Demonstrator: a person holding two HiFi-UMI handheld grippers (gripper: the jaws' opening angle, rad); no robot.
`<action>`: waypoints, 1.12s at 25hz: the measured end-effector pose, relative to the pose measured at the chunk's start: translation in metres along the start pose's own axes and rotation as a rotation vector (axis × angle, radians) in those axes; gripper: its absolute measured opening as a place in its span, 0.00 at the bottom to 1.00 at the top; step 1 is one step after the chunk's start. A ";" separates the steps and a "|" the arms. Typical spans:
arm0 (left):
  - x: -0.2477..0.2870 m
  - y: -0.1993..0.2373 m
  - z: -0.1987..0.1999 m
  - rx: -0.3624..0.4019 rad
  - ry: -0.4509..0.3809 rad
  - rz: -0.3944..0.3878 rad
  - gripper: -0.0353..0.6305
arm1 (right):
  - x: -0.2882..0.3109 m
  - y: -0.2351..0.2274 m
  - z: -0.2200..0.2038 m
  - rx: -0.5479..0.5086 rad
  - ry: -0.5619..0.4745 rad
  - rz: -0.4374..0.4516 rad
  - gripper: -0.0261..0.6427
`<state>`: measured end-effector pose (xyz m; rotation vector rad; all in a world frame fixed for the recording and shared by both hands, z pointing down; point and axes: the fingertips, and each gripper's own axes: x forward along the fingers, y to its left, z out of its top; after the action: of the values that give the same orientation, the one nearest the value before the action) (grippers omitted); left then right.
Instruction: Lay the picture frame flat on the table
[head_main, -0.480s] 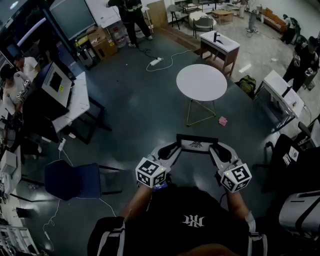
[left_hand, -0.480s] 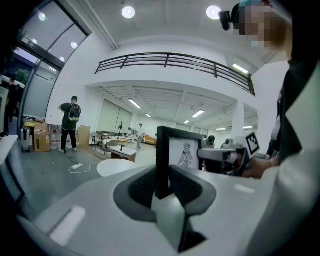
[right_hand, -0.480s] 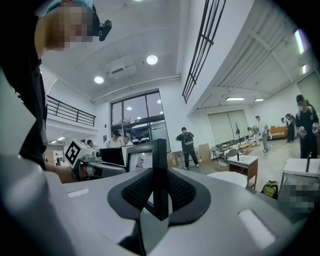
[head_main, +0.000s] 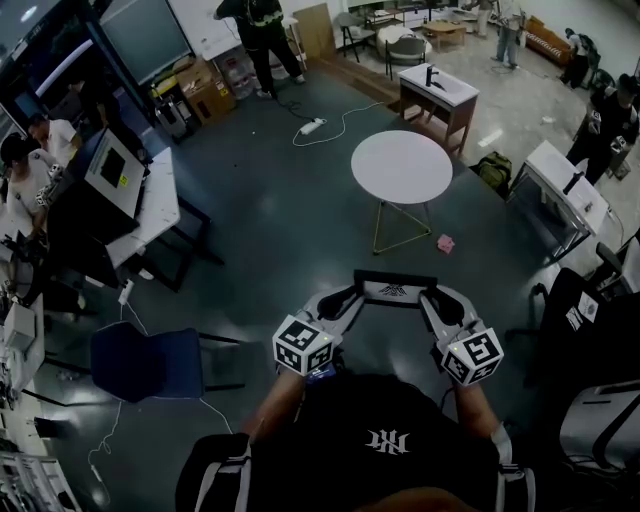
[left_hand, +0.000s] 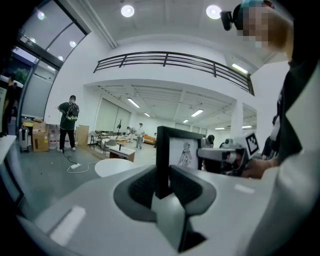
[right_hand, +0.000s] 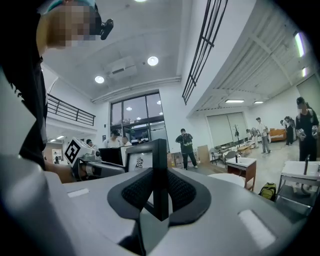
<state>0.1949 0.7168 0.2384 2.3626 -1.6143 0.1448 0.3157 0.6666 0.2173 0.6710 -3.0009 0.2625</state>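
- Frame (head_main: 394, 290): black-edged and held in the air just ahead of the person's chest. It is above the dark floor and well apart from the table (head_main: 402, 165). Its face tilts up toward the head camera, and a pale sheet with a small drawing shows inside the border.
- Left gripper (head_main: 352, 297): pinches the frame's left side. In the left gripper view the black edge stands upright between the dark pads (left_hand: 142, 187), and both press on it.
- Right gripper (head_main: 433, 297): pinches the frame's right side. In the right gripper view the black edge runs straight up between the pads (right_hand: 180, 190), which close against it from both sides.
- Marker cubes: one (head_main: 302, 345) sits on the left gripper by the person's left wrist and the other (head_main: 472, 355) on the right. Each gripper view shows the opposite cube beyond the frame.
- Table: round and white on thin yellowish legs. It stands ahead of the person, beyond the frame.
- Floor: a small pink object (head_main: 446, 242) lies near the table's legs. A white power strip (head_main: 312, 123) with its cable lies farther off.
- Surroundings: a blue chair (head_main: 140, 360) stands at the person's left, and a desk with a monitor (head_main: 112, 170) is behind it.
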 end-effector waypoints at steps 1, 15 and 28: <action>0.001 -0.001 -0.001 -0.002 0.002 -0.001 0.17 | 0.000 -0.001 -0.001 -0.001 0.001 -0.001 0.16; 0.013 -0.025 -0.005 -0.001 0.016 0.004 0.17 | -0.026 -0.014 -0.008 0.028 -0.003 0.014 0.15; 0.028 -0.066 -0.022 -0.020 0.034 0.041 0.17 | -0.063 -0.034 -0.023 0.050 -0.002 0.056 0.15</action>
<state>0.2685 0.7201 0.2547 2.3004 -1.6411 0.1753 0.3875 0.6668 0.2393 0.5921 -3.0280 0.3404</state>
